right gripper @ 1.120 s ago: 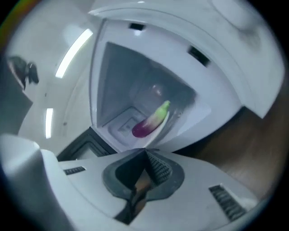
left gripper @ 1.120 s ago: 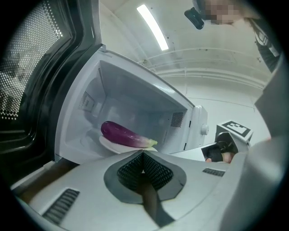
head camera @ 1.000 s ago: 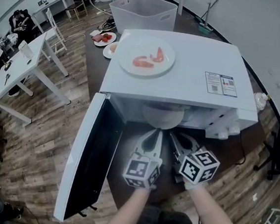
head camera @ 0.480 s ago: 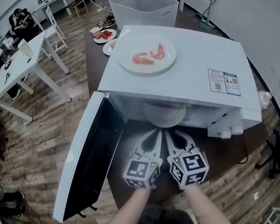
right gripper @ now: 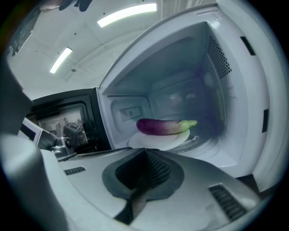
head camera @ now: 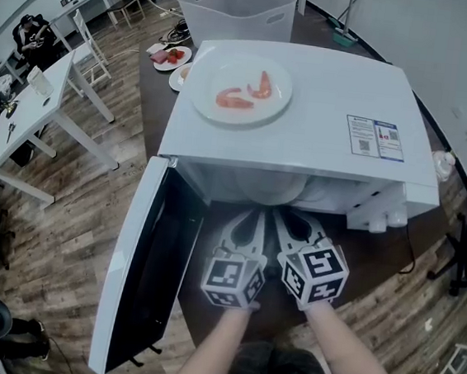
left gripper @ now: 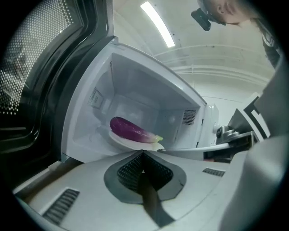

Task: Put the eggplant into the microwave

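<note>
The left gripper (left gripper: 142,155) has its two jaws pressed together, their ribbed dark pads meeting at the tips with nothing between them. The right gripper (right gripper: 145,153) is the same: jaws closed tip to tip and empty. Both have smooth, pale grey plastic bodies and sit side by side just before the mouth of the microwave (head camera: 307,115), pointing into it.

The eggplant (right gripper: 165,127) lies inside the cavity, on its side on a round white plate (right gripper: 158,140). It is long and slim, with glossy deep-purple skin that pales to whitish near a green stem end. That end points towards the cavity's right wall.

The cavity is boxy, with smooth white walls and a patch of small vent holes (left gripper: 189,117) in the right wall. The door (head camera: 146,272) hangs open to the left; it has a dark window with a fine perforated screen inside a white frame.

On the microwave's flat white top sit another round white plate (head camera: 229,69) holding curled red-orange pieces of food (head camera: 234,101) and a printed sticker (head camera: 375,139). The microwave rests on a dark table (head camera: 376,247) above a wood-plank floor (head camera: 74,207).
</note>
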Available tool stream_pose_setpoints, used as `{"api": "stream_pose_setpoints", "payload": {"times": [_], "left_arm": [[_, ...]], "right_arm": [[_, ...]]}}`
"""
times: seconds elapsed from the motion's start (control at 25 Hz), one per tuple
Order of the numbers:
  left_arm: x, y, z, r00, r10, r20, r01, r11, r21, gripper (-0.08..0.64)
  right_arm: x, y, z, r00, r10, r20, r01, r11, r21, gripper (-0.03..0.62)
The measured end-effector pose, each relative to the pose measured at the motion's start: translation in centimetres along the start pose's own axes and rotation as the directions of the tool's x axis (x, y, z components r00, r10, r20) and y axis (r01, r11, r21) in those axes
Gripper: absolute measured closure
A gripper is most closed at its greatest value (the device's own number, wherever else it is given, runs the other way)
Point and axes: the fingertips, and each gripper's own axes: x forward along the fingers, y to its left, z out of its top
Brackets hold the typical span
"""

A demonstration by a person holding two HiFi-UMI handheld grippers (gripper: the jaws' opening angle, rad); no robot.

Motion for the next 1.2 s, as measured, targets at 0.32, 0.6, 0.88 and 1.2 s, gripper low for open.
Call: {"api": "stream_pose_setpoints", "payload": {"times": [0.32,0.6,0.88,1.2], "left_arm": [[0.6,1.0,0.8,1.0,0.022,0.009,-0.022,1.0,-0.002,0.56],[1.4,1.6,1.2,1.0,0.031,0.006,-0.031,0.999,-0.018,0.56],[2.3,1.7,1.5,1.0,0.027,-0.009,-0.028,0.999,-0.036,0.56],[3.0,1.6,1.8,1.0,0.022,-0.022,-0.023,0.999,-0.049,0.56]], "right_arm": [[0.9,-0.6,0.4,1.0,-0.012,0.007,0.011,1.0,0.014,0.592],[1.6,-0.9,1.2,1.0,-0.011,0.018,0.01,0.999,0.047,0.592],[1.7,-1.4,1.5,1.0,-0.022,0.022,0.02,0.996,0.087,0.592],[1.2,-1.6,1.6,0.999,-0.028,0.034,0.026,0.998,0.06,0.592]]}}
